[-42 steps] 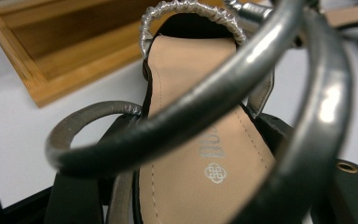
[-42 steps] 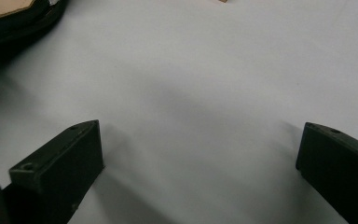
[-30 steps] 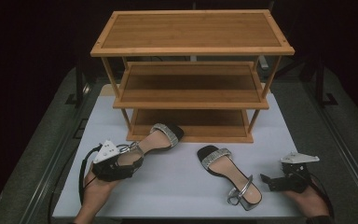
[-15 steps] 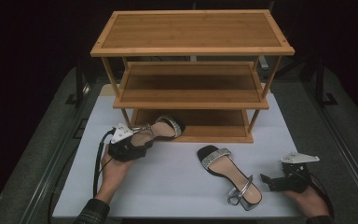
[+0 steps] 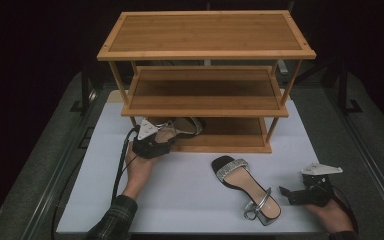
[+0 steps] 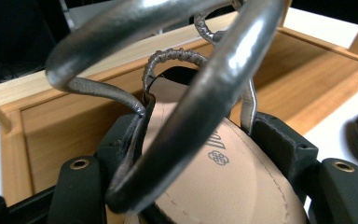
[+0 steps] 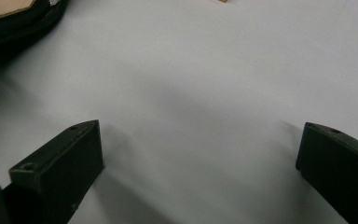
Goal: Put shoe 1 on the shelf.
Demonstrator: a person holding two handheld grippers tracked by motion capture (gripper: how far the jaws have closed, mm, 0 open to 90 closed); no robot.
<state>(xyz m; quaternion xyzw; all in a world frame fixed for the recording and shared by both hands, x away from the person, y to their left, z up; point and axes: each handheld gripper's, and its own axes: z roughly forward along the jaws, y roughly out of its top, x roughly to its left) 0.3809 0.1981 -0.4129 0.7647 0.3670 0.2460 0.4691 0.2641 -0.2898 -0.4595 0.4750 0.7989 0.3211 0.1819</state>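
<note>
My left gripper [image 5: 161,139] is shut on the heel end of a black sandal with silver straps [image 5: 182,126], whose toe reaches onto the bottom shelf [image 5: 230,136] of the wooden rack. In the left gripper view the jaws clamp both sides of the tan insole [image 6: 223,182], and the silver ankle strap [image 6: 200,93] loops up close in front. A second matching sandal [image 5: 245,189] lies flat on the white mat, toe toward the rack. My right gripper [image 5: 286,193] rests at the front right, open, with bare mat between its jaws [image 7: 200,158].
The three-tier wooden rack [image 5: 205,56] stands at the back of the white mat [image 5: 180,200]; its middle and top shelves are bare. Dark table borders run along both sides of the mat. A black sandal edge [image 7: 18,21] lies at the upper left in the right gripper view.
My left gripper has carried the sandal away from the front left of the mat, forward and right, so its toe now lies on the bottom shelf. The right gripper has stayed still.
</note>
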